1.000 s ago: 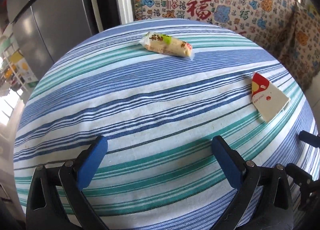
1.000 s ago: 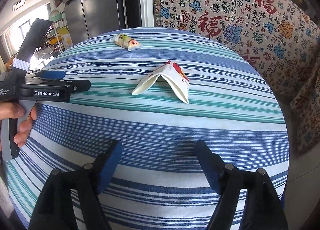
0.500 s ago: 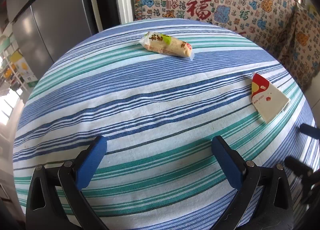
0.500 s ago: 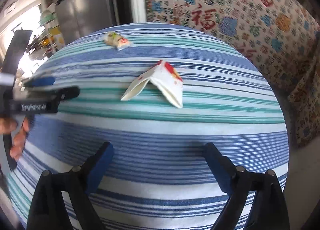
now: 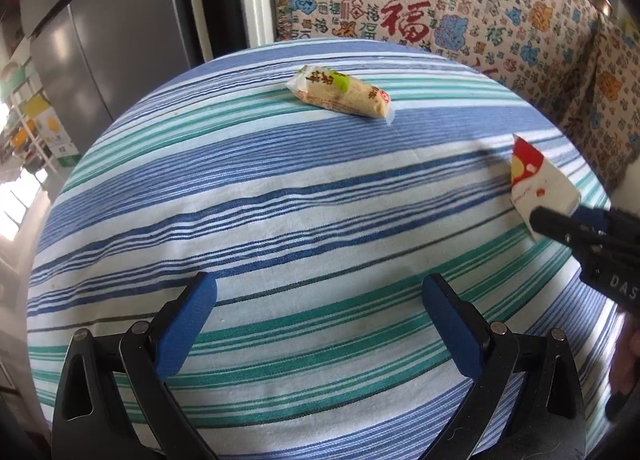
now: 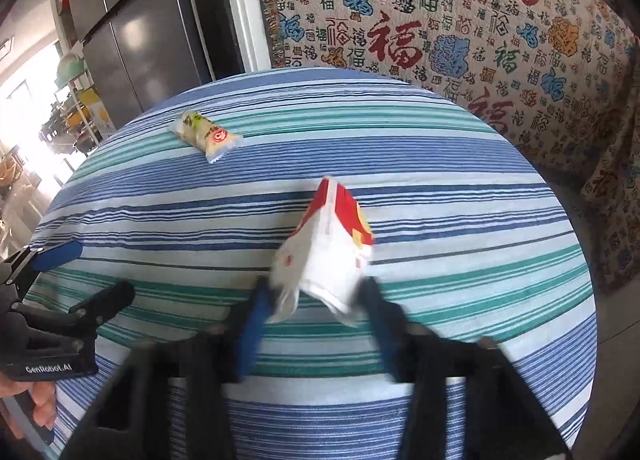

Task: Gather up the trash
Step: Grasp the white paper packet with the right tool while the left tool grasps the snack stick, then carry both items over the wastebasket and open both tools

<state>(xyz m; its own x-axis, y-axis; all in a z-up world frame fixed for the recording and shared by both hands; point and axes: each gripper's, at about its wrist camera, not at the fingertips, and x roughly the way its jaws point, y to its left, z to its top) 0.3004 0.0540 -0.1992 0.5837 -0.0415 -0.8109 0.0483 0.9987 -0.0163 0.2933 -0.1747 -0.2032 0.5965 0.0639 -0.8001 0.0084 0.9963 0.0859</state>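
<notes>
A folded white and red paper wrapper [image 6: 324, 256] lies on the striped tablecloth [image 6: 460, 227]. My right gripper [image 6: 316, 312] has its blurred fingers on either side of the wrapper's near end, jaws narrowed around it; whether they grip it is unclear. The wrapper also shows at the right in the left wrist view [image 5: 536, 183], with the right gripper's tips [image 5: 560, 219] at its near edge. A yellow-green snack packet [image 5: 344, 95] lies at the far side of the table, also in the right wrist view [image 6: 206, 133]. My left gripper [image 5: 316, 316] is open and empty above the near cloth.
The round table's edge [image 5: 48, 219] drops off at the left. A sofa under a patterned cover [image 6: 480, 39] stands behind and to the right. A grey fridge [image 5: 100, 39] stands at the far left. The left gripper shows at the left in the right wrist view [image 6: 68, 280].
My right gripper has moved forward to the paper wrapper and its jaws have narrowed around the wrapper's near end. The left gripper has barely moved.
</notes>
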